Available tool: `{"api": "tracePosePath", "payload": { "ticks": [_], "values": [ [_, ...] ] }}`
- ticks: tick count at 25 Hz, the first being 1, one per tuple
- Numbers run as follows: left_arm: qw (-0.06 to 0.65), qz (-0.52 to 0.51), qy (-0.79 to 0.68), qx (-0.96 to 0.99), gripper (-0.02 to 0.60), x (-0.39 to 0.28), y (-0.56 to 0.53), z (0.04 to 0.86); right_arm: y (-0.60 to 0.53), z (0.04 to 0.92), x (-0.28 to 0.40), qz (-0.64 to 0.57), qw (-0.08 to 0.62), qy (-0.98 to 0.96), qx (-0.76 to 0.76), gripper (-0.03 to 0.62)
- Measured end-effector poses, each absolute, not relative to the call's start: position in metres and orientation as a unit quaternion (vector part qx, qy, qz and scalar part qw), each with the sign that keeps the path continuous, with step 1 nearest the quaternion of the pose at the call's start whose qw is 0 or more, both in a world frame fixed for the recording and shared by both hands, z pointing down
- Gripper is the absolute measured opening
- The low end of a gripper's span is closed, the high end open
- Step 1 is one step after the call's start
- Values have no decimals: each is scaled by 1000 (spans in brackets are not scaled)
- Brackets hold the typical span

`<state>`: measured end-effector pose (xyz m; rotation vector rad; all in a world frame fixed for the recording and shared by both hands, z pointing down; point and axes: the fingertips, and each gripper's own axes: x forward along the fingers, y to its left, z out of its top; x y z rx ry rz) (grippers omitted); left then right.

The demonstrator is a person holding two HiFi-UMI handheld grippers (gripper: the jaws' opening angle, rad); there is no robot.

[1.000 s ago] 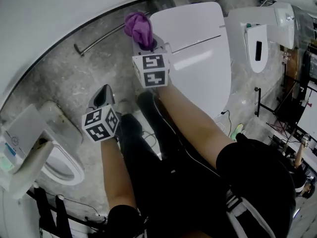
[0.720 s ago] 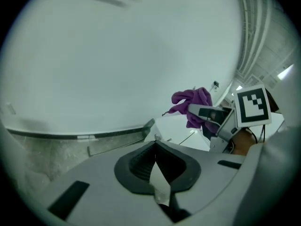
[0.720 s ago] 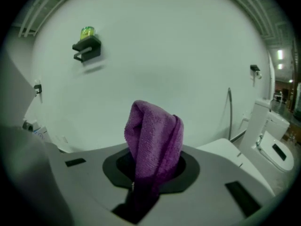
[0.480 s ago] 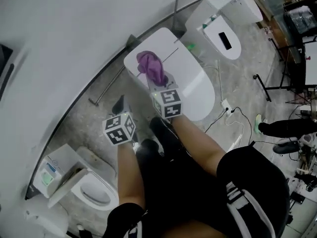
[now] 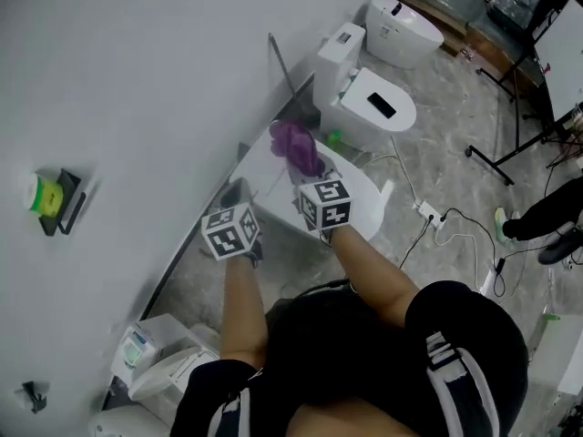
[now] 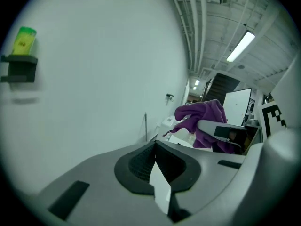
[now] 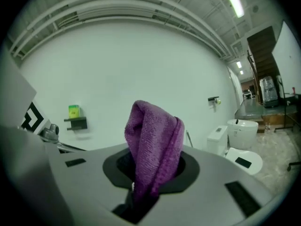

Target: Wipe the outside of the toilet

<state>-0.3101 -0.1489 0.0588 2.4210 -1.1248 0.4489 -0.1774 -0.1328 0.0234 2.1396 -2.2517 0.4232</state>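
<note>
In the head view my right gripper (image 5: 305, 167) is shut on a bunched purple cloth (image 5: 296, 146), held up above the white toilet (image 5: 364, 189) near the wall. The right gripper view shows that cloth (image 7: 153, 140) standing up out of the right gripper (image 7: 150, 173), with the wall behind it. My left gripper (image 5: 239, 192) hangs beside it to the left, over the toilet's near edge. In its own view the left gripper (image 6: 159, 173) is shut with nothing in it, and the purple cloth (image 6: 207, 124) shows to its right.
Two more white toilets (image 5: 369, 98) (image 5: 405, 21) stand in a row along the wall beyond, and another toilet (image 5: 164, 371) behind at lower left. A small black shelf with a green bottle (image 5: 50, 196) hangs on the wall. Cables and a power strip (image 5: 428, 212) lie on the marble floor.
The head view has pulled up and back, so the toilets look smaller. Both grippers have risen off the toilet toward the wall. The cloth stays in the right gripper.
</note>
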Motion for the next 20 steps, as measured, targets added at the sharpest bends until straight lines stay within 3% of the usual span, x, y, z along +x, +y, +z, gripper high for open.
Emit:
{"api": "tracePosePath", "payload": {
  "ticks": [5, 11, 20],
  "values": [
    [181, 139, -420, 879, 8, -265, -143, -6, -119, -34, -122, 130, -52, -726, 674, 77],
    [146, 121, -422, 886, 8, -212, -115, -48, -91, -74, -73, 84, -38, -737, 670, 77],
    [120, 119, -425, 889, 8, -183, -99, -71, -77, -100, -56, 60, -55, -753, 653, 77]
  ]
}}
